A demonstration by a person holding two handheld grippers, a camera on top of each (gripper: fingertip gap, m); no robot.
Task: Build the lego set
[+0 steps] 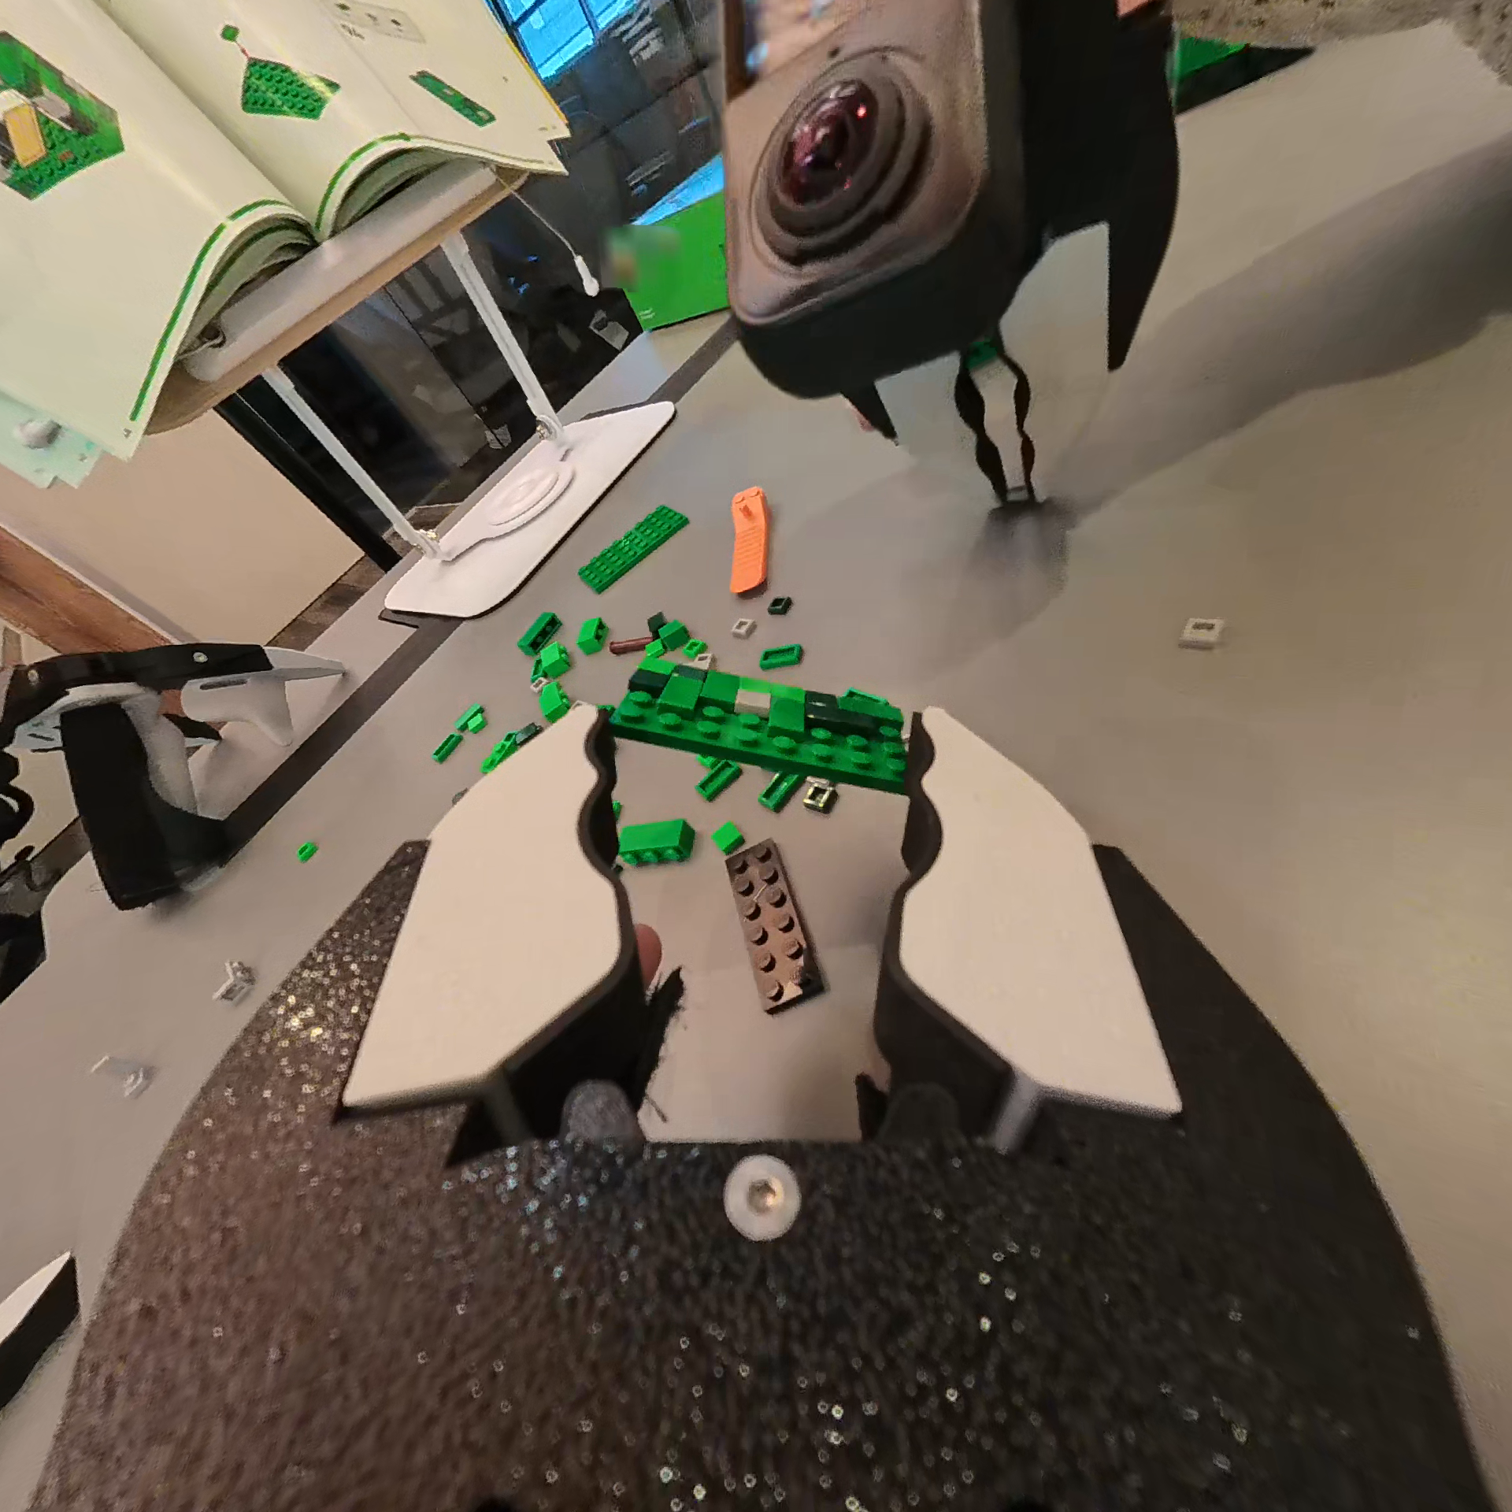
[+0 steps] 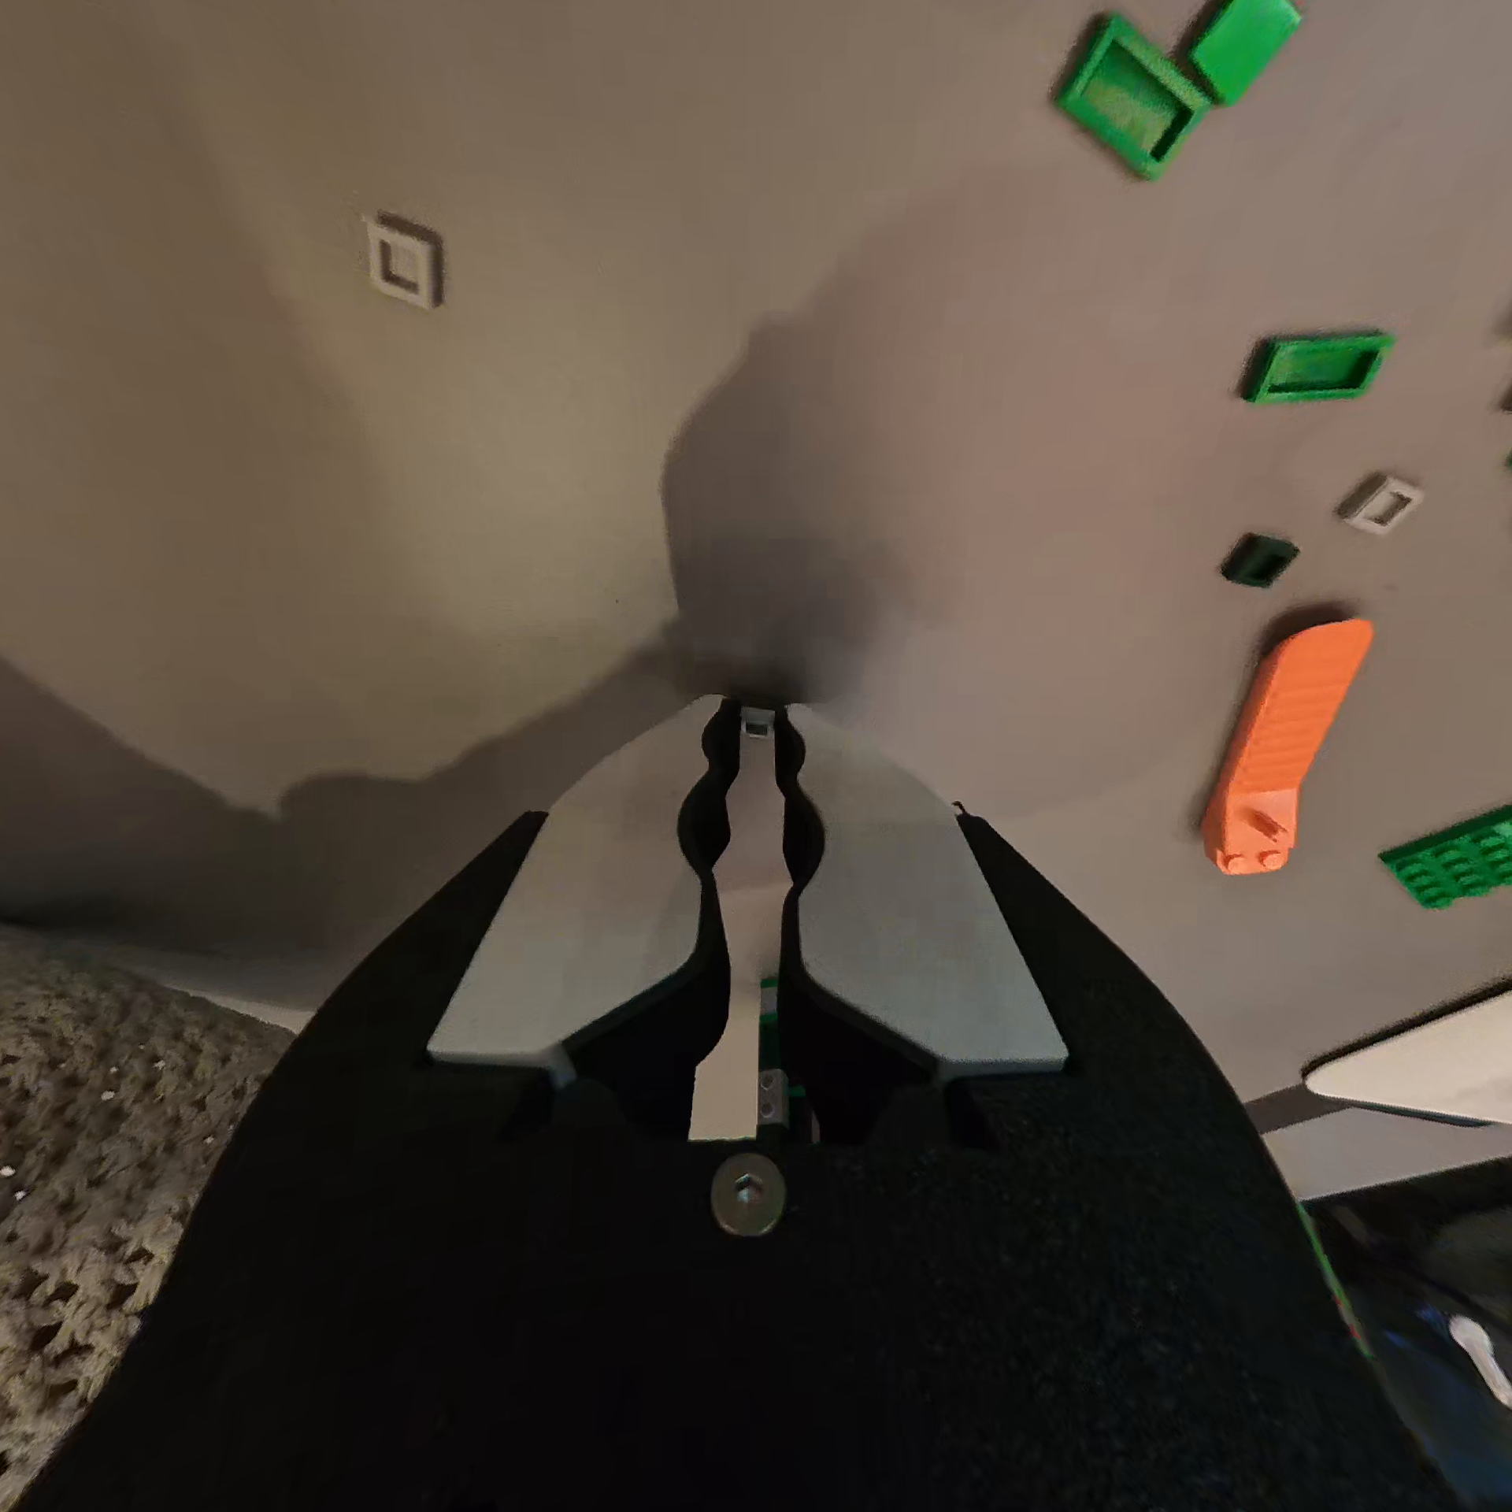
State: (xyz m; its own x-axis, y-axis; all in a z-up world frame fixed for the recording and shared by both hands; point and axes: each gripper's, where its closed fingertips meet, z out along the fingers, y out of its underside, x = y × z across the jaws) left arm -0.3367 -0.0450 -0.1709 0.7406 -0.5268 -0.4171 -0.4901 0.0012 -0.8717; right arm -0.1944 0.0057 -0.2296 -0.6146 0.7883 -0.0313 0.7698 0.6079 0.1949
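Note:
A green plate build (image 1: 769, 732) with green, dark green and grey tiles on it lies on the grey table. My left gripper (image 1: 757, 736) is open just in front of it, empty. A dark brown plate (image 1: 773, 929) and a green brick (image 1: 654, 841) lie between its fingers. My right gripper (image 2: 757, 720) is shut on a small grey piece (image 2: 756, 725) at the table surface; it also shows in the left wrist view (image 1: 1014, 491), to the right of the pile. Another small grey tile (image 2: 403, 260) lies apart on the table.
An orange brick separator (image 1: 749, 540) (image 2: 1276, 736), a long green plate (image 1: 634, 546) and several small green pieces (image 1: 564, 646) lie behind the build. An open instruction book (image 1: 204, 164) sits on a white stand (image 1: 532, 507) at the left. A black-and-white device (image 1: 139, 777) rests by the table's left edge. The gap from one gripper's tips to the other's is roughly 15 centimeters.

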